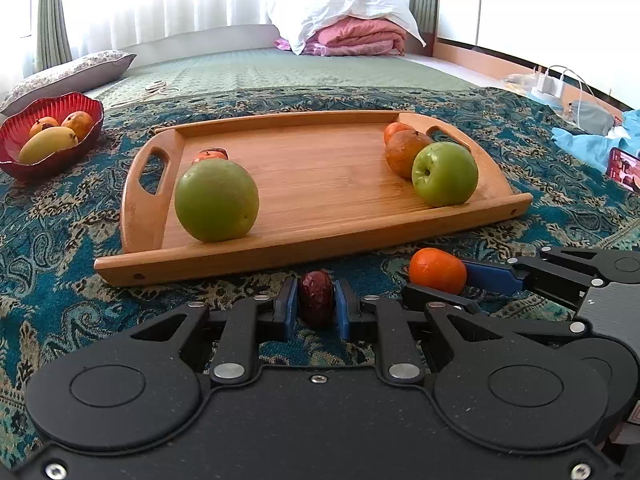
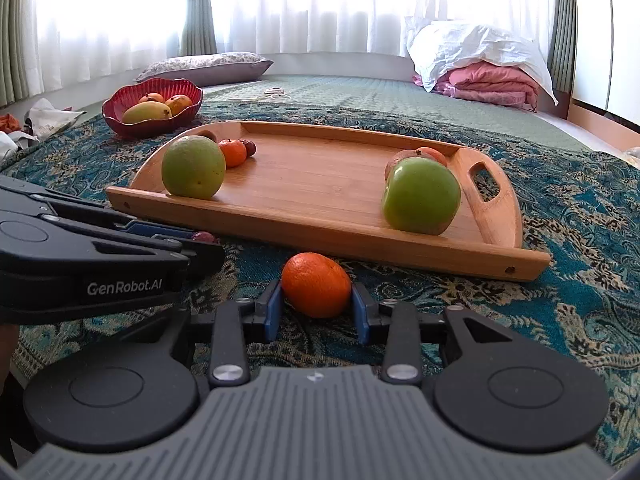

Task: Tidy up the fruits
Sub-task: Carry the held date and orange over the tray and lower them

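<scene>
Date (image 1: 316, 298) pinched in left gripper (image 1: 316, 307), tangerine (image 2: 316, 284) in right gripper (image 2: 316, 308) (both low); risk clipping tray (image 2: 320, 220) rim at twelve o'clock, jolting apples.

From my left wrist view, the green apple (image 1: 445, 173) hides most fruit behind it at 11 o'clock. The phone (image 1: 624, 168) is cut off at 3 o'clock.

We can read one piece of text — "GenRobot.AI", in pale letters on the black side of the left gripper (image 2: 206, 237), seen from the right wrist view. Nothing else is legible.
</scene>
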Motion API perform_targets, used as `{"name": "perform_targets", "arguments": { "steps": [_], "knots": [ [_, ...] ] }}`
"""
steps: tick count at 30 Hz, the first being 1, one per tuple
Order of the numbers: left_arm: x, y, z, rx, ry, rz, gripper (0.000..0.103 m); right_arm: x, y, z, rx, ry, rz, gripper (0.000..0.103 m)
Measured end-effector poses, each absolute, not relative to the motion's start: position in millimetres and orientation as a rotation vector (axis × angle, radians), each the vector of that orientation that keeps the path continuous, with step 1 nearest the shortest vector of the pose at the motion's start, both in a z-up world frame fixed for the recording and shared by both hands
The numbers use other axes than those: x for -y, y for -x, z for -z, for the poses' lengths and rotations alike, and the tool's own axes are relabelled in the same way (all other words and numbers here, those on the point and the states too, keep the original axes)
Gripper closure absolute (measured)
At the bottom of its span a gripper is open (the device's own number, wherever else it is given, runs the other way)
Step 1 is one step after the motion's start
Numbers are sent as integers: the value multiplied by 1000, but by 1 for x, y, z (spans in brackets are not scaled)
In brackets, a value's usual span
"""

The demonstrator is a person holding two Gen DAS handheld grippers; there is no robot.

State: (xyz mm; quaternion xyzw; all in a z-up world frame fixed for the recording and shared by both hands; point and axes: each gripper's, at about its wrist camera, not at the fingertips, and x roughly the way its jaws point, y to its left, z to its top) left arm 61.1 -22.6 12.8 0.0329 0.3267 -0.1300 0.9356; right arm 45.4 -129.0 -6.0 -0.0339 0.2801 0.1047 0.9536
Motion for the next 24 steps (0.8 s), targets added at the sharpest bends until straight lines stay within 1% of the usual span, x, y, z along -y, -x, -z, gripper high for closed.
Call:
{"name": "perform_targets", "arguments": {
  "steps": [11,24],
  "knots": [
    [21,-54,-16,-610,-81,229,84,126,-43,2,-538,63,-195,63],
    [18,-64,-40,-541,-32,197,84,130,-48,-24,-465,17,-176,63]
  ]
}}
